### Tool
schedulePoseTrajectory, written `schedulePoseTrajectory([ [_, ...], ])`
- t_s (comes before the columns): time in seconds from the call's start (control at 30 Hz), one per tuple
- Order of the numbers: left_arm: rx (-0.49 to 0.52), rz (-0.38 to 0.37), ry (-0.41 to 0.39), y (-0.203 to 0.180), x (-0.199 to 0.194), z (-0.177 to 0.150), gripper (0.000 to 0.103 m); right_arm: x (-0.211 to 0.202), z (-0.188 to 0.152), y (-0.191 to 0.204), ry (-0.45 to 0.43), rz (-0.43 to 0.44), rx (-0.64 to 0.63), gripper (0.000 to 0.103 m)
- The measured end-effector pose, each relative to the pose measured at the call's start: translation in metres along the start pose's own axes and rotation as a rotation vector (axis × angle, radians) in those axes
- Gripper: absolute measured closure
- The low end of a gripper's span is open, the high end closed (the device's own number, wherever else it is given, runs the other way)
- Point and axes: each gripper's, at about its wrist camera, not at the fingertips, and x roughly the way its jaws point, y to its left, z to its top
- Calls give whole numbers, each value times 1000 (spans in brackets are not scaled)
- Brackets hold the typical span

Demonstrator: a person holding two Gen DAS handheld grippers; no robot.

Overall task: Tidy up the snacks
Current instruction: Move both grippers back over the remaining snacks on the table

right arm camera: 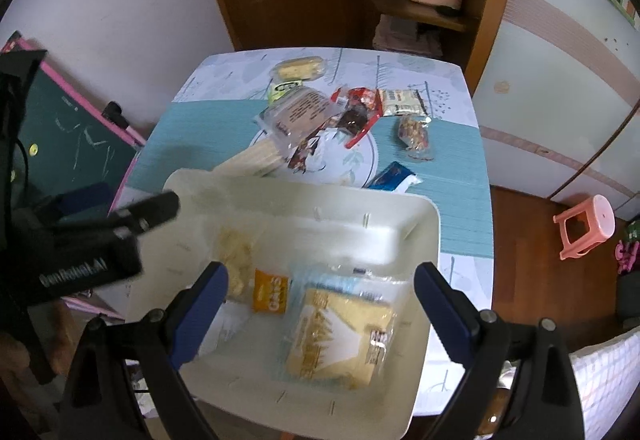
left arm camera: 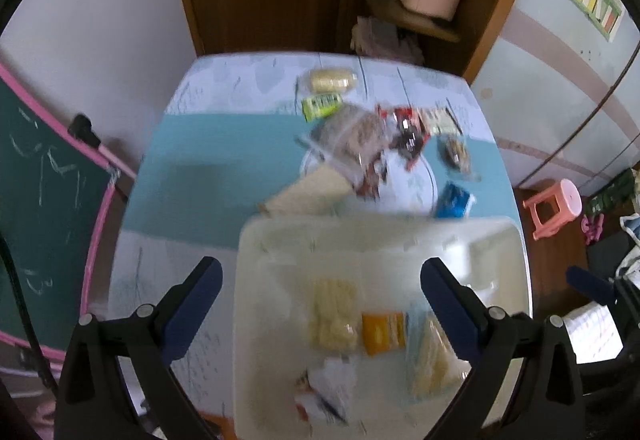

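Both tongs, left [left arm camera: 320, 280] and right [right arm camera: 320, 288], gape wide and empty above the white rectangular plastic bin [right arm camera: 420, 236] at lower centre, which holds a yellow cracker packet [right arm camera: 340, 340] and a small orange sachet [right arm camera: 271, 291]. Loose wrapped snacks [right arm camera: 320, 112] lie at upper centre of the blue-patterned desk [right arm camera: 460, 168].

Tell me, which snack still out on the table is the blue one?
The blue packet, lying on the table just beyond the white bin's far rim. The other loose snacks are yellow, green, red or brown.
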Motion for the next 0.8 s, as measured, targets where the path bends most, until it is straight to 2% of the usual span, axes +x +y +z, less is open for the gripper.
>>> schedulePoseTrajectory([
  [0.2,-3,54,-82,13,7,36,4,6,24,-14,-29,-33,45,8],
  [0.37,10,83,-78,20,26,68,4,10,53,-36,-64,-49,78,8],
  [0.5,35,80,-72,19,41,92,4,19,80,-60,-71,-47,125,9],
  [0.67,94,60,-79,6,60,131,4,39,108,-90,-39,-42,182,13],
  [0.8,180,13,-31,-17,94,158,4,60,130,-114,-9,-15,239,13],
])
